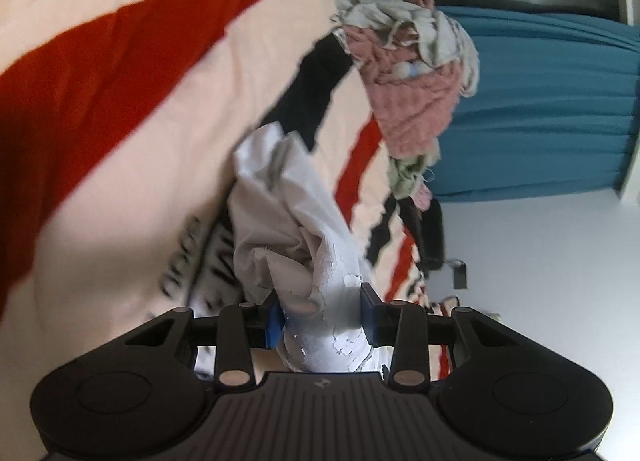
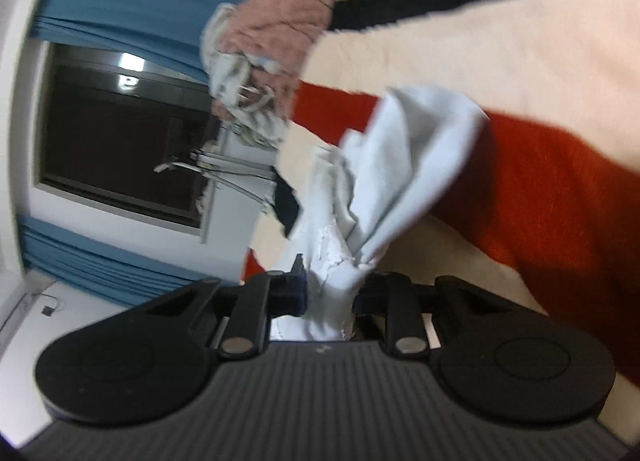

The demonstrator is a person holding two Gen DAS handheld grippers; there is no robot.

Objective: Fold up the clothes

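Note:
My left gripper (image 1: 322,317) is shut on a bunched edge of a white garment (image 1: 280,217) with a cracked white print. The cloth hangs crumpled ahead of the fingers, over the striped bedspread (image 1: 120,101). My right gripper (image 2: 328,293) is shut on another bunched part of the same white garment (image 2: 400,165), which fans out loosely beyond the jaws. Both views are tilted sideways and blurred.
The bedspread is cream with red and black stripes (image 2: 540,181). A heap of unfolded clothes, pink (image 1: 408,101), white and green, lies on it near blue curtains (image 1: 540,101). A dark window (image 2: 120,133) and white wall (image 1: 540,301) stand beyond.

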